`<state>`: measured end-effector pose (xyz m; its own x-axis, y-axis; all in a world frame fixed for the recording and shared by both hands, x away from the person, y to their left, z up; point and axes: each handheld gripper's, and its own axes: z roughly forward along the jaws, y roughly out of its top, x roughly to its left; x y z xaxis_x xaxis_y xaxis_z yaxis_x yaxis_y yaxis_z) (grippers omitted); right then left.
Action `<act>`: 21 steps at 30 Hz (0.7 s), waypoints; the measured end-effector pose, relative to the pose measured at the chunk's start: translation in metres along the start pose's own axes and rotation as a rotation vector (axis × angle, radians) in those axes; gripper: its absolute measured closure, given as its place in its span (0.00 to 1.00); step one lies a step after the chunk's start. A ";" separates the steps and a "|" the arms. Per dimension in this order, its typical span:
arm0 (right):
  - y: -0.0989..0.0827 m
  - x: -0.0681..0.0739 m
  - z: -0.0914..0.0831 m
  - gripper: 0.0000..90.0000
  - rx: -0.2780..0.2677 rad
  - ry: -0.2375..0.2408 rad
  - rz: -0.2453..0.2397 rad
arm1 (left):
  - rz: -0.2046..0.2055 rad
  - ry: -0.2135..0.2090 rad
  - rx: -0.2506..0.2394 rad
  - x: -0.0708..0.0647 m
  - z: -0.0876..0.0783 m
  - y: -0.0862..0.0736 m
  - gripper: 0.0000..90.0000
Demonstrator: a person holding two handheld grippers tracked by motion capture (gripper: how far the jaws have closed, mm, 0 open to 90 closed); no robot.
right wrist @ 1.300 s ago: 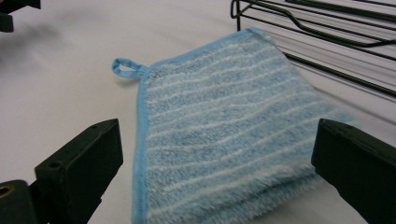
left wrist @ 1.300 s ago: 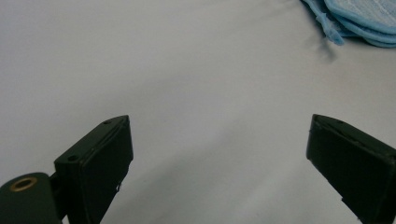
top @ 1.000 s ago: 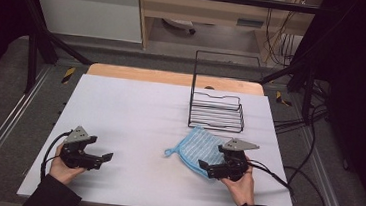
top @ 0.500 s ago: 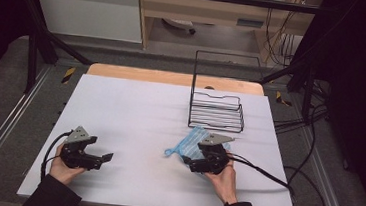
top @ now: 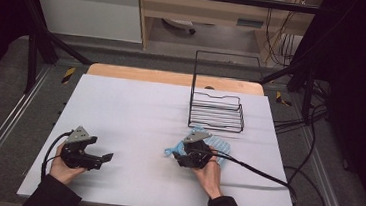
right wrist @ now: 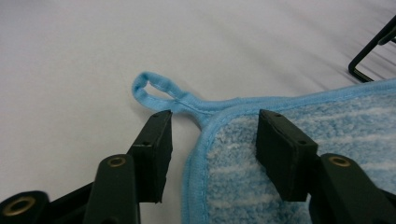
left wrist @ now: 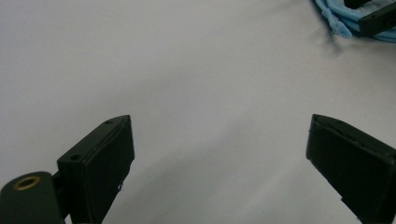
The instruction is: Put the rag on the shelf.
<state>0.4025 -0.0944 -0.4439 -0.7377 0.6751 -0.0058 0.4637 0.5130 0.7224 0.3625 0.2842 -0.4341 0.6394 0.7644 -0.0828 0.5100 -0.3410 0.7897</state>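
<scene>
We see the right claw [right wrist: 212, 154] low over the corner of a blue towel [right wrist: 327, 154], jaws spread: one stands on bare desk [top: 145, 110] just outside the hem, the other over the pile, the bound edge between them. Nothing is pinched yet. The towel's hanging loop [right wrist: 152, 88] lies flat just beyond the outer jaw.

From the high view, the towel [top: 220, 146] lies flat near the desk's right front, just in front of a black wire rack [top: 217, 117]. The left claw [top: 98, 158] rests well apart at the front left, jaws wide and empty.

Risks, as we judge them:
- Closing from here may catch only the thin hem; the cloth could slip out when lifted.
- The jaw on the desk may push the edge instead of getting under it, bunching the towel.
- Dragging the towel forward could snag it on the rack's wires.
</scene>
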 end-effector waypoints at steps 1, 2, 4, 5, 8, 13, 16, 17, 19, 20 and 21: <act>0.000 0.001 0.002 0.54 0.006 -0.008 -0.001 | -0.002 0.001 -0.002 -0.001 0.000 0.000 0.09; 0.000 0.001 0.004 0.55 0.011 -0.015 -0.002 | -0.002 0.001 -0.002 -0.001 0.000 0.000 0.09; 0.000 0.000 0.006 0.58 0.011 -0.027 -0.001 | 0.000 0.001 0.001 0.000 0.000 0.000 0.09; 0.000 0.000 0.007 0.60 0.011 -0.030 -0.001 | -0.002 0.002 -0.001 0.000 0.000 0.000 0.09; 0.000 0.000 0.008 0.61 0.011 -0.038 -0.006 | -0.003 0.002 0.001 0.000 0.001 0.000 0.09; -0.002 0.000 0.010 0.66 0.011 -0.058 -0.059 | -0.002 0.002 -0.001 0.000 0.000 0.000 0.09; -0.002 0.000 0.010 0.68 0.011 -0.062 -0.062 | -0.001 0.001 0.000 0.000 0.001 0.000 0.09; -0.002 0.000 0.010 0.71 0.010 -0.073 -0.060 | -0.001 0.001 0.001 0.000 0.001 0.000 0.09; -0.001 -0.001 0.010 0.74 0.012 -0.079 -0.063 | 0.000 0.001 0.001 0.000 0.000 0.000 0.09; -0.001 -0.001 0.009 0.76 0.014 -0.078 -0.065 | -0.001 0.001 0.000 0.000 0.001 0.000 0.09; -0.001 -0.002 0.009 0.78 0.018 -0.079 -0.067 | -0.002 0.002 0.001 0.000 0.001 0.000 0.09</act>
<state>0.4079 -0.0911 -0.4508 -0.7269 0.6781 -0.1085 0.4236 0.5672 0.7063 0.3627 0.2839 -0.4347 0.6375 0.7660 -0.0829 0.5113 -0.3401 0.7893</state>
